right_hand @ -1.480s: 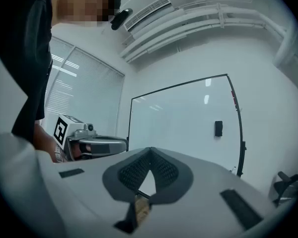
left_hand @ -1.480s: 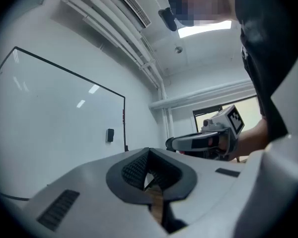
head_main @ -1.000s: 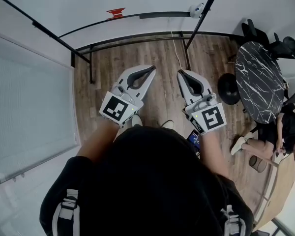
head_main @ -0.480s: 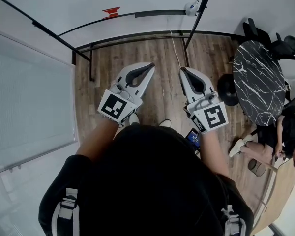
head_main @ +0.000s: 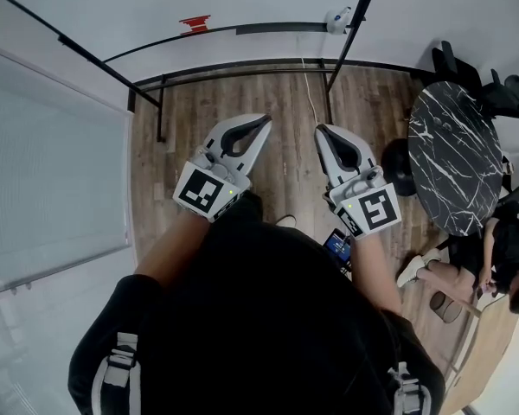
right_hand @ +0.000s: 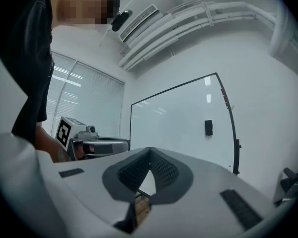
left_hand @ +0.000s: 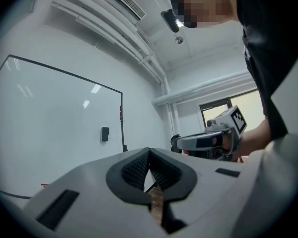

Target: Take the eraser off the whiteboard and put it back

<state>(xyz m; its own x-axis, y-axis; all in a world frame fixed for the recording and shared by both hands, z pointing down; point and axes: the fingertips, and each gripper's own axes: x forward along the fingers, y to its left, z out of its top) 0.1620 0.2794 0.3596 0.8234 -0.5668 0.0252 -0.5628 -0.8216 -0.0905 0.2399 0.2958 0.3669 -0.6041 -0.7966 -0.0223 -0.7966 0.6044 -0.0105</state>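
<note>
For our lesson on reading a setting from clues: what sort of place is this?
Probably an office meeting room: a whiteboard on a stand with an eraser stuck to it, a round marble table with dark chairs, and wood flooring.

The eraser (left_hand: 105, 134) is a dark speck on the whiteboard (left_hand: 49, 128), too small for detail. The left gripper (left_hand: 149, 151) hides the whiteboard's lower edge. A seated person (head_main: 504, 247) is cut off at the head view's right edge.

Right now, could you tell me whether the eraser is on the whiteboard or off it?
On: the dark eraser sits flat against the whiteboard, with nothing touching it.
</note>
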